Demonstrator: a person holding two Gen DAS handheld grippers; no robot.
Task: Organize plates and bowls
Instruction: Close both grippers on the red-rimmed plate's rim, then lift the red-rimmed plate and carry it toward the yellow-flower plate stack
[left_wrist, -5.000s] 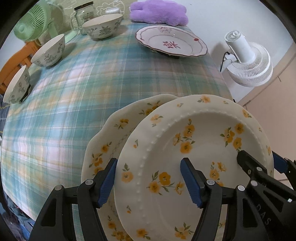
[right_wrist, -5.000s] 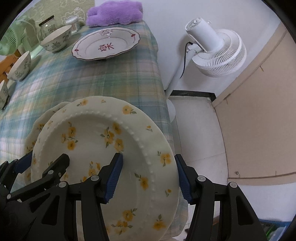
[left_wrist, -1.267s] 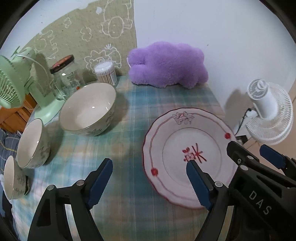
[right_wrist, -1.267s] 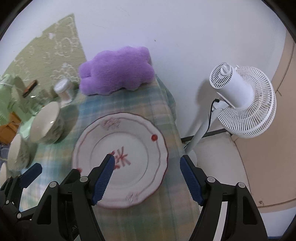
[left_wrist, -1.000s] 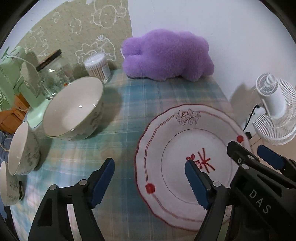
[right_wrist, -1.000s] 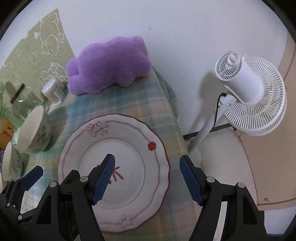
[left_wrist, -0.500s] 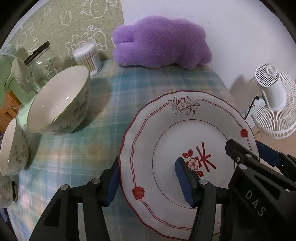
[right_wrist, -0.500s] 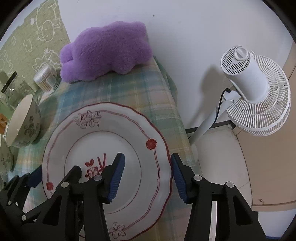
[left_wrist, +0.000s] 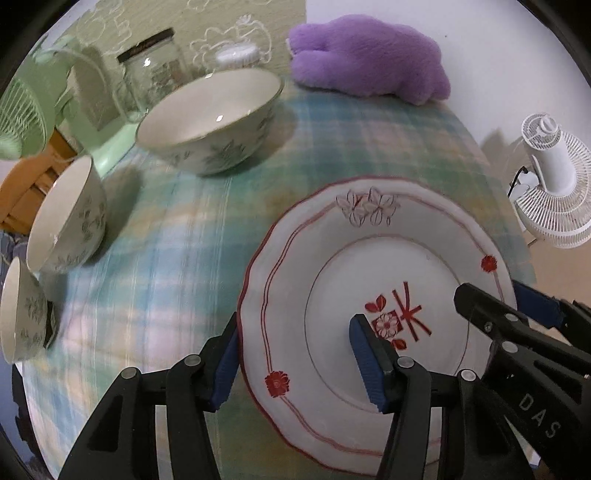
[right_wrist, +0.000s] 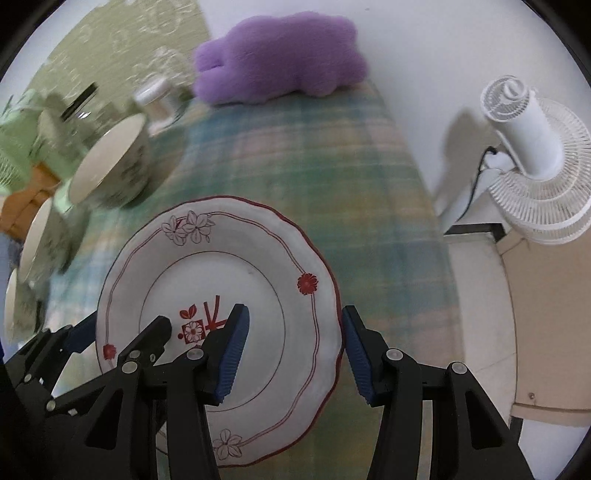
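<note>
Red-trimmed plate (left_wrist: 373, 266) sits near the table's fan-side edge, bowls (left_wrist: 210, 118) off to its left; left gripper (left_wrist: 295, 354) and right gripper (right_wrist: 291, 347) each clamp opposite rims, sharing the load.

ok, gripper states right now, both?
Left gripper: shut on the left rim of the red-patterned plate.
Right gripper: shut on its right rim.

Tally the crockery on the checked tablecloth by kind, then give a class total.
Plates: 1, the red-patterned plate.
Bowls: 3, the large bowl, the middle bowl and the small bowl at the left edge.
Total: 4
</note>
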